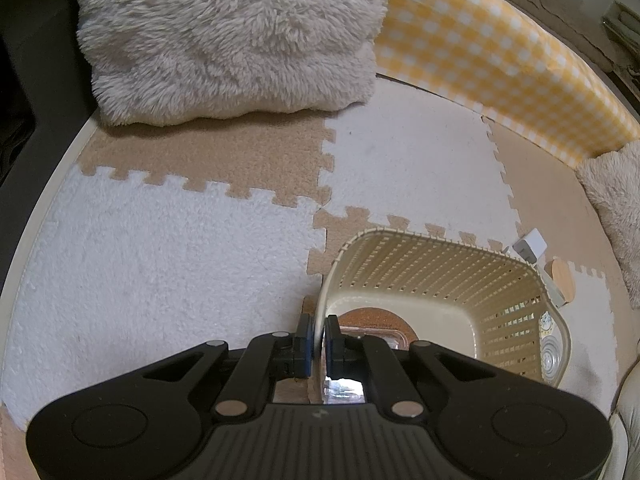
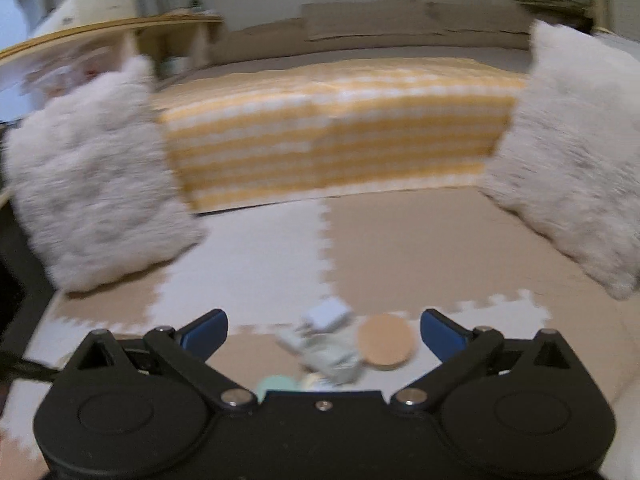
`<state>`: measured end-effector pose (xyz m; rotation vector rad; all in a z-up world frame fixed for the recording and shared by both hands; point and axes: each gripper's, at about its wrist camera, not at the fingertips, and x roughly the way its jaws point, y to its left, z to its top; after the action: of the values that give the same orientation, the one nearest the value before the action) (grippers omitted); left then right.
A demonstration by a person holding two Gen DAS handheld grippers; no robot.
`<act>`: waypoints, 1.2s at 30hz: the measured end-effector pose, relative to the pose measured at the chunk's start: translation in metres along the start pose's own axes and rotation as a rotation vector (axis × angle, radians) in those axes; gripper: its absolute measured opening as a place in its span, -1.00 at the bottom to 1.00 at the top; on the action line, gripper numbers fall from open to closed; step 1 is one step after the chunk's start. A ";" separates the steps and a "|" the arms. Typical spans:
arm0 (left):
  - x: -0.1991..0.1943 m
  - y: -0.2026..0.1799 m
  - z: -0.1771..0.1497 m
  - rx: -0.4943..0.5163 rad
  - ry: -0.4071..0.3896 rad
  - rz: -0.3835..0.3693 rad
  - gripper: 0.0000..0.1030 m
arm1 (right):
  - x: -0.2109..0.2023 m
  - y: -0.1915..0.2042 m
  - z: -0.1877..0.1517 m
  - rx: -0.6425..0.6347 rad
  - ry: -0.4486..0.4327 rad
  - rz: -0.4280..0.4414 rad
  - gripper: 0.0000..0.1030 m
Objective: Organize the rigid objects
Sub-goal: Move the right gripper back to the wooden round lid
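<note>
My left gripper [image 1: 319, 340] is shut on the near rim of a cream slatted basket [image 1: 460, 276]. Inside the basket lie a round cork coaster [image 1: 372, 316] and a clear plastic container [image 1: 376, 336]. Beyond the basket, on the mat, sit a white charger block [image 1: 530, 246] and a cork-lidded item [image 1: 562, 282]. My right gripper [image 2: 323, 334] is open and empty above a small pile: a white charger block [image 2: 328, 314], a round cork coaster [image 2: 386, 342], a pale grey-green object [image 2: 330, 358] and a mint green object [image 2: 276, 386]. The right wrist view is blurred.
Beige and white foam puzzle mats [image 1: 180, 232] cover the floor. A yellow checked mattress [image 1: 500, 60] [image 2: 340, 128] lies at the back. Fluffy grey cushions stand at the left [image 2: 92, 200] [image 1: 224, 36] and the right [image 2: 572, 152]. A wooden shelf [image 2: 120, 28] is behind.
</note>
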<state>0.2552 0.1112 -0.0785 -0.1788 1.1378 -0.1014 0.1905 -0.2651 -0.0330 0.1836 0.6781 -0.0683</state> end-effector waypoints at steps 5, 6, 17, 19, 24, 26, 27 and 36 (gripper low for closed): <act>0.000 0.000 0.000 0.001 0.000 0.000 -0.88 | 0.029 -0.032 -0.009 0.039 0.057 -0.067 1.00; 0.000 0.000 0.000 0.001 0.000 0.001 -0.88 | 0.036 -0.036 -0.011 0.046 0.067 -0.073 1.00; -0.002 -0.001 0.000 0.001 -0.002 0.002 -0.88 | 0.104 -0.055 -0.039 -0.119 0.185 -0.239 1.00; -0.002 -0.001 0.000 0.004 -0.002 0.003 -0.88 | 0.114 -0.056 -0.045 -0.149 0.216 -0.269 1.00; -0.002 -0.003 0.000 0.010 -0.003 0.009 -0.88 | 0.128 -0.054 -0.051 -0.190 0.242 -0.251 1.00; -0.002 -0.003 0.000 0.012 -0.003 0.011 -0.88 | 0.133 -0.049 -0.052 -0.213 0.243 -0.234 1.00; -0.002 -0.004 0.000 0.013 -0.003 0.012 -0.88 | 0.136 -0.046 -0.052 -0.221 0.239 -0.226 1.00; -0.001 -0.005 0.001 0.018 -0.002 0.016 -0.88 | 0.154 -0.042 -0.051 -0.150 0.195 -0.145 1.00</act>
<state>0.2557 0.1068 -0.0759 -0.1535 1.1354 -0.0971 0.2736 -0.2968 -0.1749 -0.0044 0.8874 -0.1394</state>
